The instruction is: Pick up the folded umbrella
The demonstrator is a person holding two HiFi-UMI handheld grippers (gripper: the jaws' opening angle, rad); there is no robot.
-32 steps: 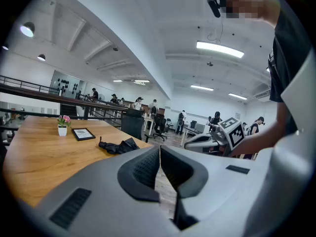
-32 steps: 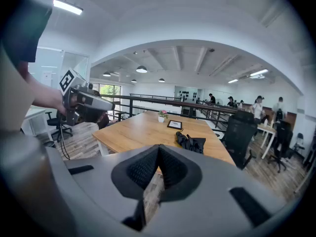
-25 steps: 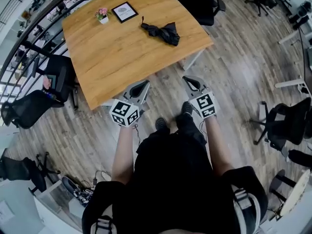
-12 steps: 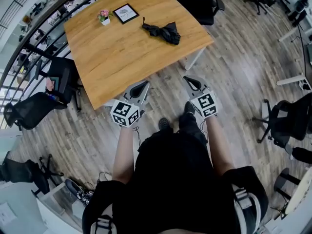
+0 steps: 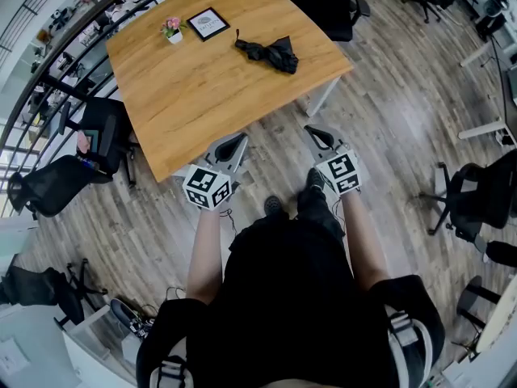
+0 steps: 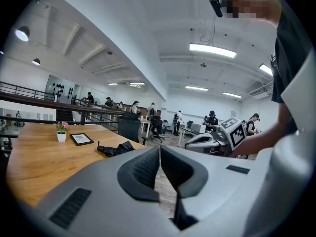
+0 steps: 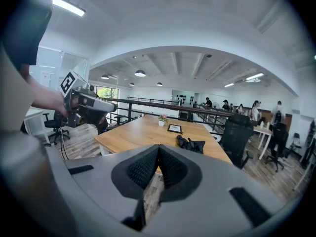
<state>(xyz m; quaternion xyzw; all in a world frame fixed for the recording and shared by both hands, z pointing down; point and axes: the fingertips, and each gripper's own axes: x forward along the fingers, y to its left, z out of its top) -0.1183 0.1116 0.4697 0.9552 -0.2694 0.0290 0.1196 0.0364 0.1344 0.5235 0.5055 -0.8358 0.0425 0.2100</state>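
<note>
The folded black umbrella (image 5: 268, 52) lies on the far right part of the wooden table (image 5: 202, 87); it also shows as the umbrella (image 6: 115, 149) in the left gripper view and the umbrella (image 7: 191, 144) in the right gripper view. My left gripper (image 5: 234, 142) is shut and empty, held at the table's near edge. Over the floor just right of it, my right gripper (image 5: 316, 134) is shut with nothing in it. Both are well short of the umbrella. In their own views the left gripper (image 6: 159, 150) and right gripper (image 7: 158, 149) show pads pressed together.
A small pot of pink flowers (image 5: 171, 29) and a framed picture (image 5: 208, 23) stand at the table's far side. Black office chairs surround it: a chair (image 5: 327, 5) behind, a chair (image 5: 98, 128) at left. A railing (image 5: 56, 47) runs along the left. People stand in the background.
</note>
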